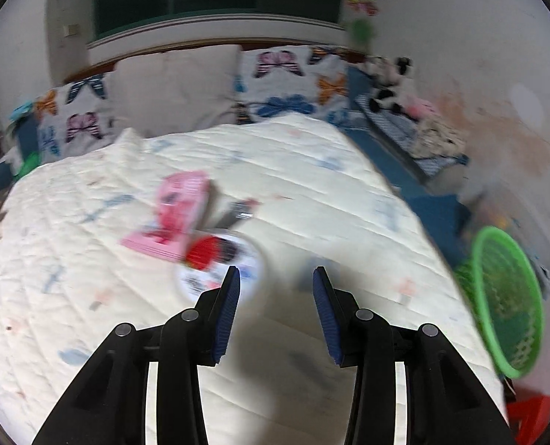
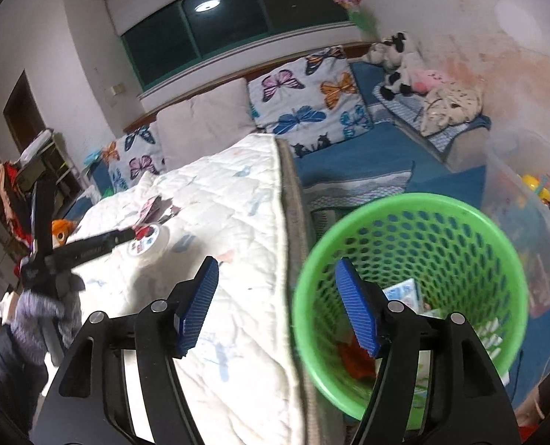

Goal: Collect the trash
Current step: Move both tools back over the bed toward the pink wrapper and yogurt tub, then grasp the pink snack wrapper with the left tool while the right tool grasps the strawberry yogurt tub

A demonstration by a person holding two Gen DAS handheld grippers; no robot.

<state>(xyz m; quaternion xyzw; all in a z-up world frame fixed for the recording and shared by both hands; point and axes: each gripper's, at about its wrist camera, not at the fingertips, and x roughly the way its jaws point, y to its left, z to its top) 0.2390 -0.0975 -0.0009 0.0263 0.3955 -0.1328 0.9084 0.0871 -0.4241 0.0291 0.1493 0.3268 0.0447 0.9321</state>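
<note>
On the white quilt (image 1: 312,170) lie a round white tub with a red label (image 1: 219,259), a pink packet (image 1: 175,215) and a small dark wrapper (image 1: 239,211), all blurred. My left gripper (image 1: 276,278) hovers open just right of the tub with nothing between its pads. The right wrist view shows one left finger (image 2: 100,244) reaching to the tub (image 2: 149,246), held by a gloved hand (image 2: 41,304). My right gripper (image 2: 277,278) is open and empty over the quilt's edge, its right pad above the green mesh basket (image 2: 412,218). In the basket lie a white-blue pack (image 2: 404,291) and a red wrapper (image 2: 356,361).
The basket (image 1: 504,304) stands beside the bed on the right. Butterfly pillows (image 2: 304,96) and a plain cushion (image 1: 175,89) line the headboard. Stuffed toys (image 2: 397,63) sit on a blue-covered side bed (image 2: 353,159). A clear plastic bin of toys (image 2: 527,222) stands against the wall.
</note>
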